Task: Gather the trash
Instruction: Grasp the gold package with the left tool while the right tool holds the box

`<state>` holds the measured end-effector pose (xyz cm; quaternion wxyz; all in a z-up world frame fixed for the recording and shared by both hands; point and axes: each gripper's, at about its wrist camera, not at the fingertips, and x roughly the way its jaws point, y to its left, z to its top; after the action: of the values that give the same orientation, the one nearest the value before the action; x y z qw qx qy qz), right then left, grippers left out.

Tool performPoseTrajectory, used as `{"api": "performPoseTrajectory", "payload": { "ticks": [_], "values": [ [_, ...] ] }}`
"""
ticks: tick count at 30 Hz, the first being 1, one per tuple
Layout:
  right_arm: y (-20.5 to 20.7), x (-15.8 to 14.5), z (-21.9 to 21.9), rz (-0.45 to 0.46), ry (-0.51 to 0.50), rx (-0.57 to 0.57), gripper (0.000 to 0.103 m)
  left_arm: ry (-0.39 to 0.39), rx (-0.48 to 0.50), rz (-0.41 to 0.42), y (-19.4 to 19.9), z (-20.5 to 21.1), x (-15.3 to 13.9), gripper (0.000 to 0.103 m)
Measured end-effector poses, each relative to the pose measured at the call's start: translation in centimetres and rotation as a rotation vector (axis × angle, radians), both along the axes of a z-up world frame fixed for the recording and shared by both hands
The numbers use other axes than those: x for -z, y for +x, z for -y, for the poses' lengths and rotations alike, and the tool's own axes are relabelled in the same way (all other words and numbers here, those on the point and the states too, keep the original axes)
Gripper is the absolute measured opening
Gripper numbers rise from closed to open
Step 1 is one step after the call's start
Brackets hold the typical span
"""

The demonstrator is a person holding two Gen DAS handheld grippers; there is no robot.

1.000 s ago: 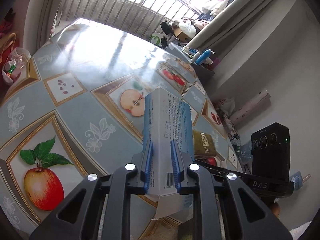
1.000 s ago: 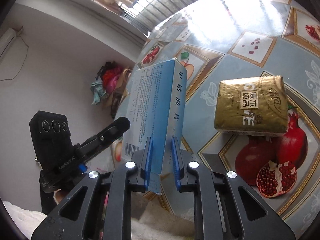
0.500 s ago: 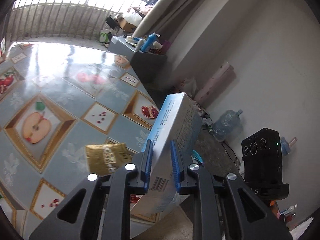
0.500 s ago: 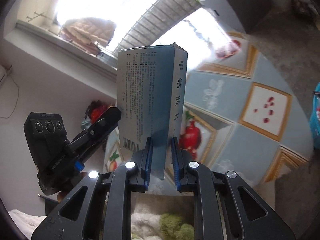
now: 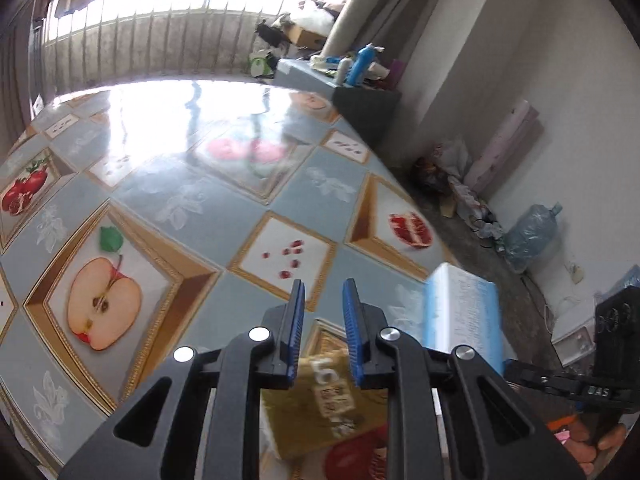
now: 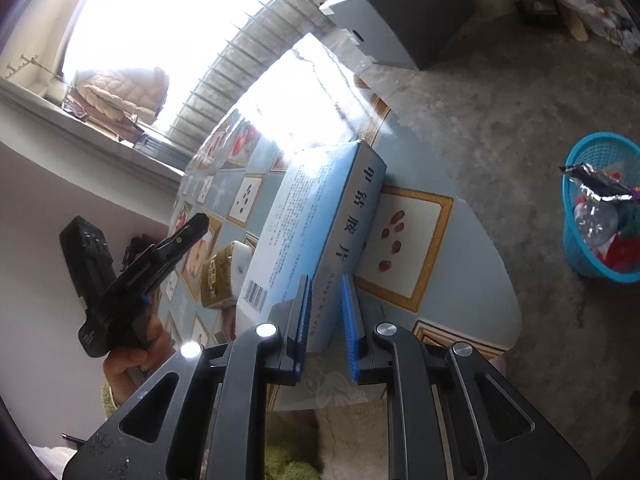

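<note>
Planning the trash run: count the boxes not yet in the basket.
2: blue box in the right hand-held gripper; gold box lying on the table beside it. More may be hidden.

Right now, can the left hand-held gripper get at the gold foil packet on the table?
Probably yes: the left hand-held gripper is empty and the gold foil packet lies uncovered just below its fingers.

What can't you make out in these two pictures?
- Gold packet: left wrist view, print smeared by blur, partly behind the left tool.
- Blue box: right wrist view, near end hidden by the right tool gripping it.
- Basket: right wrist view, contents too small to name, right side cut off by the edge.
- Far table: both views, pattern washed out by window glare.
</note>
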<state>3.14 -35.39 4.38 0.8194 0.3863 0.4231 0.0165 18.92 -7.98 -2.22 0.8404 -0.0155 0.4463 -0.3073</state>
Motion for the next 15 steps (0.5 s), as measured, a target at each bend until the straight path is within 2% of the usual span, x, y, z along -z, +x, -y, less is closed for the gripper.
{"api": "performPoseTrajectory", "payload": {
  "ticks": [2,5,9,12,15],
  "values": [
    [0.1,-0.2,-0.3,0.0,-0.01,0.004,0.018,0.01,-0.017,-0.084,1.3,-0.7,1.4,0.019],
    [0.2,-0.6,-0.3,0.009,-0.014,0.006,0.031,-0.04,-0.021,-0.163,1.2,-2.3,2.4,0.019],
    [1.1,-1.3,-0.6,0.011,-0.039,0.01,0.058,-0.062,-0.019,-0.201,-0.3,-3.9,2.7,0.024],
    [2.8,-1.4,-1.5,-0.01,-0.096,-0.009,0.068,-0.072,-0.003,-0.219,-1.8,-4.8,2.6,0.024],
    [4.4,-1.3,-3.0,-0.04,-0.161,-0.038,0.072,-0.113,0.008,-0.262,-3.1,-5.4,2.8,0.024]
  ]
}}
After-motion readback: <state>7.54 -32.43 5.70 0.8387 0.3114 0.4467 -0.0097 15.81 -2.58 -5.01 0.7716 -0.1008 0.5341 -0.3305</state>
